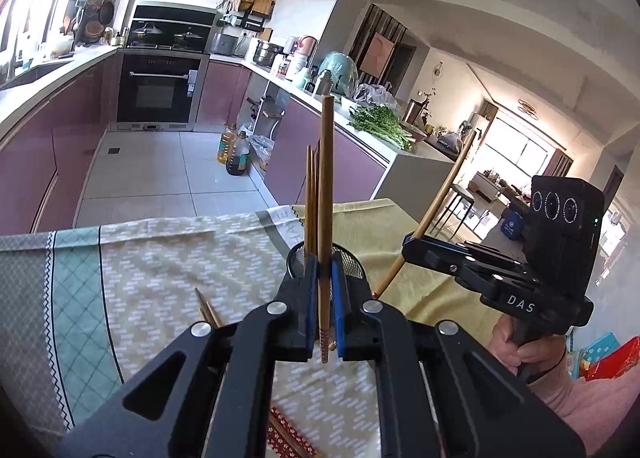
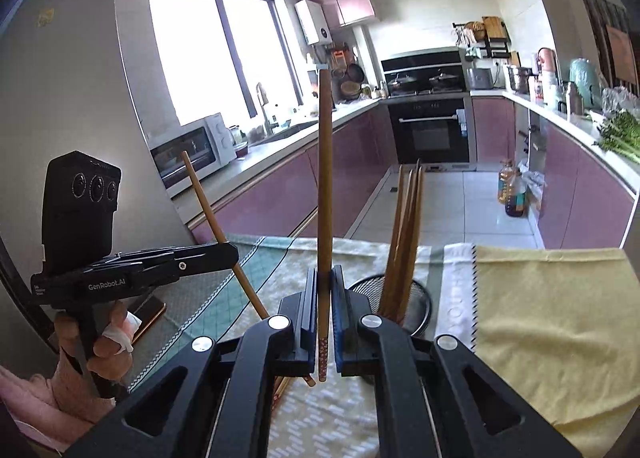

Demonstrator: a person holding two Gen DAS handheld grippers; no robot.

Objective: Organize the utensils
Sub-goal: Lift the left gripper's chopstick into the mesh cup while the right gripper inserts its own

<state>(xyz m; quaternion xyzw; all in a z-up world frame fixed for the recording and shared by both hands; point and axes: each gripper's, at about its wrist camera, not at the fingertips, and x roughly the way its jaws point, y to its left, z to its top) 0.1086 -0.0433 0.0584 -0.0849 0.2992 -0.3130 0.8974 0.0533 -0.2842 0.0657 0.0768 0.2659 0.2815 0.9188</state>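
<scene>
In the left wrist view my left gripper (image 1: 323, 263) is shut on an upright wooden chopstick (image 1: 326, 178), its patterned red end hanging below the pads. Just behind stands a black mesh holder (image 1: 357, 263) with several chopsticks (image 1: 310, 198) in it. To the right, my right gripper (image 1: 412, 243) is shut on a tilted chopstick (image 1: 440, 198). The right wrist view shows that right gripper (image 2: 325, 274) clamping its chopstick (image 2: 325, 178) upright, the holder (image 2: 420, 300) just right of it, and the left gripper (image 2: 231, 252) with its chopstick (image 2: 212, 218) at the left.
Loose chopsticks (image 1: 208, 310) lie on the patterned tablecloth (image 1: 160, 266), and more lie under the left gripper (image 1: 288, 438). A yellow cloth (image 2: 540, 318) covers the table's right side. A phone (image 2: 148, 314) lies at the left edge. Beyond the table are the kitchen floor and counters.
</scene>
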